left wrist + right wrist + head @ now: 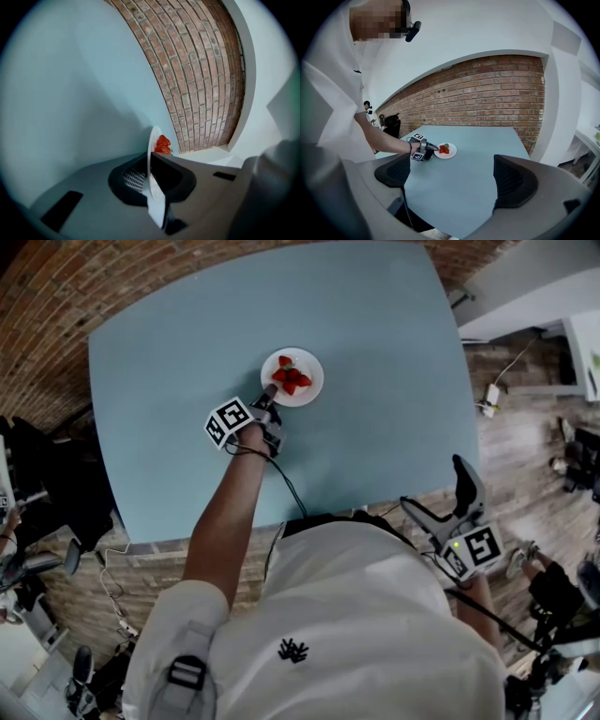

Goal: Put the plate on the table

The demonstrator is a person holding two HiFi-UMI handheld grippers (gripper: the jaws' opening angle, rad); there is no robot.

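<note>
White and round, the plate (313, 370) lies flat near the middle of the pale blue desk (384, 399), as far as the views show, with red strawberries (290, 378) heaped on it; the left gripper (270, 396) reaches in from the near side, its fingers (174, 176) clenched on the plate's near rim, one above and one below; the person's bare forearm (227, 512) stretches out over the desk edge; the right gripper (433, 486) hangs well apart, off the desk by the person's side, its fingers (513, 181) spread and holding nothing; a brick wall (487, 89) stands beyond the desk.
</note>
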